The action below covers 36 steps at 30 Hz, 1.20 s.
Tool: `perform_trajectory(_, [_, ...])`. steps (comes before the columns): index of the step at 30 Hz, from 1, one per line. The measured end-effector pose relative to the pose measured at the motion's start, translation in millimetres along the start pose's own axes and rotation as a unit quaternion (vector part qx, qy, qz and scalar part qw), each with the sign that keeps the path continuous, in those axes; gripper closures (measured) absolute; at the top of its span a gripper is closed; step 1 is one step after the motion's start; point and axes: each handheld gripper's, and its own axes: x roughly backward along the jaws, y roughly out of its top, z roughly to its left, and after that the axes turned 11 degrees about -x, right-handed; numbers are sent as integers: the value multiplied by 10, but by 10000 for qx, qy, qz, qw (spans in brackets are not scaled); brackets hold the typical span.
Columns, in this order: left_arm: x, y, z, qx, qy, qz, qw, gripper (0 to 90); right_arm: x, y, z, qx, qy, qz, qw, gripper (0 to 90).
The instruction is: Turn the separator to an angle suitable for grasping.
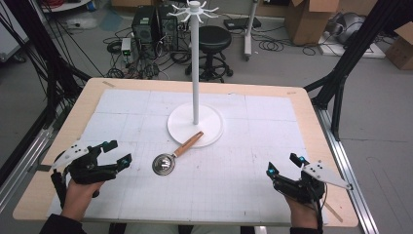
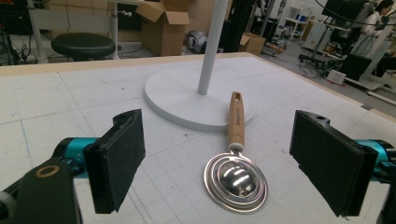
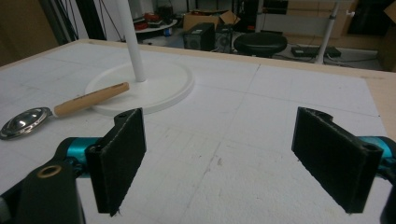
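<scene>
A metal strainer spoon (image 1: 174, 155) with a wooden handle lies on the white mat, its handle end resting on the round base of a white hook stand (image 1: 195, 124). My left gripper (image 1: 118, 153) sits at the mat's left, open, jaws aimed at the spoon's bowl (image 2: 236, 182) a short way off. In the left gripper view the handle (image 2: 236, 119) leans onto the stand base (image 2: 187, 100). My right gripper (image 1: 284, 164) rests open near the right front of the mat, nothing between its jaws. The right gripper view has the spoon (image 3: 60, 110) far off at left beside the stand (image 3: 140, 86).
The stand's pole rises to a ring of hooks (image 1: 195, 9) above the table's middle. The wooden table edge (image 1: 321, 146) frames the mat. Behind the table are a black stool (image 1: 215, 41), cables, boxes and black frame legs (image 1: 341, 83).
</scene>
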Motion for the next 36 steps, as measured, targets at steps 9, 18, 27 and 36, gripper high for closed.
perform_trajectory(9, [14, -4, 11, -96, -21, 27, 9999, 211, -401, 8, 92, 19, 393, 355, 9986, 339])
perform_trajectory(18, [87, -17, 92, -80, 89, -4, 9999, 211, -929, 125, 168, -247, 894, 281, 9953, 632])
perform_trajectory(27, [136, -33, 167, 12, 171, -34, 9998, 211, -1602, 255, 467, 231, 923, 768, 9925, 894])
perform_trajectory(36, [146, -44, 183, 41, 173, -41, 9998, 211, -2181, 161, 767, 907, 801, 1463, 9818, 894])
